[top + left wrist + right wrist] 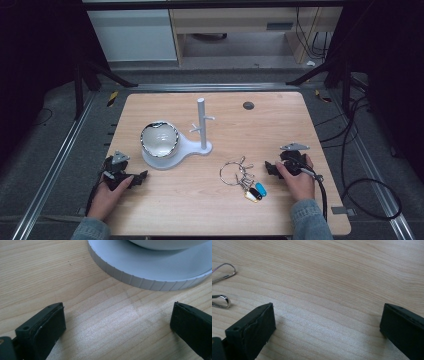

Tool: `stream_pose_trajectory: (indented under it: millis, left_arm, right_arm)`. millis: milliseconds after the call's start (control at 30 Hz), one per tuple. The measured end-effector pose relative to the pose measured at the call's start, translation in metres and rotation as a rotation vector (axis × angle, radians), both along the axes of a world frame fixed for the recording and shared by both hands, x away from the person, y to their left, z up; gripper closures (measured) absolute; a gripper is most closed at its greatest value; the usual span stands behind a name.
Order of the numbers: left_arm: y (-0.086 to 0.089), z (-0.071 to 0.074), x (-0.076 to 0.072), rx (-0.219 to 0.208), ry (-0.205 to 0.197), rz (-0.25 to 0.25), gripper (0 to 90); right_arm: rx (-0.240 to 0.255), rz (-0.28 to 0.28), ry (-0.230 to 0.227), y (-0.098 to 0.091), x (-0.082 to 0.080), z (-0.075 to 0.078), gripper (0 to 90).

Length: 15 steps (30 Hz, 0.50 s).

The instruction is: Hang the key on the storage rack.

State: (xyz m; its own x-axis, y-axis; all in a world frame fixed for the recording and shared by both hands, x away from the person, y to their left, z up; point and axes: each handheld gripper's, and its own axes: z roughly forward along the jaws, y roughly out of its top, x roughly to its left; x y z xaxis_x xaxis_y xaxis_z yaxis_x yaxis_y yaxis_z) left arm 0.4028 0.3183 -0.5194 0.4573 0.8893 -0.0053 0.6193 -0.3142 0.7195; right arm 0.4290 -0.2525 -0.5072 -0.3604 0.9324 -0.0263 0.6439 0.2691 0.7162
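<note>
A white stand (192,145) with an upright peg post (202,122) sits mid-table, and a white bowl with a silvery rim (159,139) rests on its round base. A bunch of keys on metal rings (242,177) lies to the right of it. My left gripper (141,176) rests on the table just below the base, jaws open on bare wood; the base's ribbed edge (140,281) lies ahead of it. My right gripper (270,168) rests right of the keys, jaws wide open with nothing between them; key loops (223,270) lie off to its left.
The wooden table (280,125) has a dark round grommet (248,105) near its far edge. Black cables (350,150) trail over the floor at the right. Metal frame rails run along both sides.
</note>
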Motion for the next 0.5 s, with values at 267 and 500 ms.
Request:
stream_pose_trajectory:
  millis: [267,500]
  left_arm:
    - [0.000,0.000,0.000,0.000,0.000,0.000,0.0]
    - [-0.001,0.000,0.002,-0.002,-0.001,0.003,0.0]
  right_arm:
    - [-0.007,0.008,0.010,-0.001,0.000,0.001,2.3]
    - [-0.100,0.076,0.045,0.007,-0.011,0.016,16.2]
